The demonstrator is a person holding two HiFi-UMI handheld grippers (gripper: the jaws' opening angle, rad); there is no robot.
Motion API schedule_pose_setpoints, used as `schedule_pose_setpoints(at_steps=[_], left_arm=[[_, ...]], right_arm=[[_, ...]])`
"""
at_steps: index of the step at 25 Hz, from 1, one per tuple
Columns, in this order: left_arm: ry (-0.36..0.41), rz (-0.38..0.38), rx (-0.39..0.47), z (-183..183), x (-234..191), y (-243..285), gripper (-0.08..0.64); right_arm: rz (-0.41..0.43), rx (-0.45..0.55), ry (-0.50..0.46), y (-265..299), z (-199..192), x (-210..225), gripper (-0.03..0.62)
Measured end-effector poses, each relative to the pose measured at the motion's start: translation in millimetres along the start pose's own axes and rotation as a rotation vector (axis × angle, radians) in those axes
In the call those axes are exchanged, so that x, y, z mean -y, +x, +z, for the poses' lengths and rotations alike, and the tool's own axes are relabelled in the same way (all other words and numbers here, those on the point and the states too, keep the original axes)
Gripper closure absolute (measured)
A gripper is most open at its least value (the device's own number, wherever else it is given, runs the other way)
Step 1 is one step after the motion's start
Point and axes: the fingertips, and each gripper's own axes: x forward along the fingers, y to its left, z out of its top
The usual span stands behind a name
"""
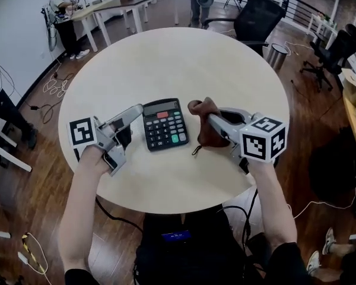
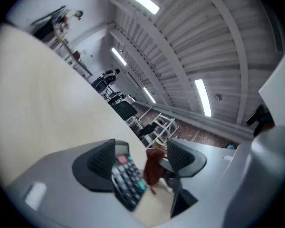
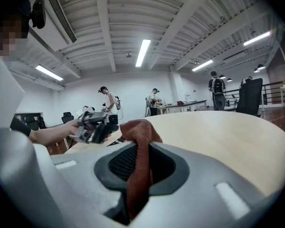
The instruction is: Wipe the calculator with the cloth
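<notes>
head view / table: round pale table (image 1: pixel 166 58), calc and both tongs near the front edge.
head view / calc: calculator (image 1: pixel 165 123) lies flat, keys up, between the two tongs.
head view / left: left gripper (image 1: pixel 130 124) just off the calc's left edge, jaws spread. can't tell if a tip touches the casing.
head view / right: right gripper (image 1: pixel 213 123) comes in from the right with the cloth (image 1: pixel 205 119) bunched at its tips.
head view / cloth vs calc: brown cloth just beside the calc's right edge, not on the keys or screen.
left gripper view / jaws: left gripper (image 2: pixel 141 159) wide apart, pads bare, nothing pinched.
left gripper view / seen past jaws: calculator (image 2: pixel 128 184) shows in the gap nr the left pad, and the cloth (image 2: pixel 153 167) farther off. pic is blurred.
right gripper view / jaws: right gripper (image 3: pixel 141 170) clamped on the cloth (image 3: pixel 140 129). the fabric runs down between the pads and a wad sticks out over the tips.
right gripper view / other: left gripper (image 3: pixel 92 125) and its hand show across the table (image 3: pixel 218 132). calc not clearly seen here.
progress / done: cloth is in hand and brought up next to the calc.
progress / left: prob. the whole wipe. cloth must go onto the top face and pass over keys and screen.
progress / left tongs: spread and alongside, prob. placed to steady the calc, but no hold on it now.
</notes>
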Motion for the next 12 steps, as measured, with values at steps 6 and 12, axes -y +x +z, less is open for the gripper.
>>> schedule_pose_setpoints(at_steps=[6,12], left_arm=[[-0.093,-0.143,-0.222,-86,56,-2,0.265],[-0.152,-0.05,-0.174,-80,43,22,0.265]], right_arm=[[0.011,-0.097,-0.025,48,7,-6,0.543],[-0.089,-0.037,-0.192,94,63,17,0.542]])
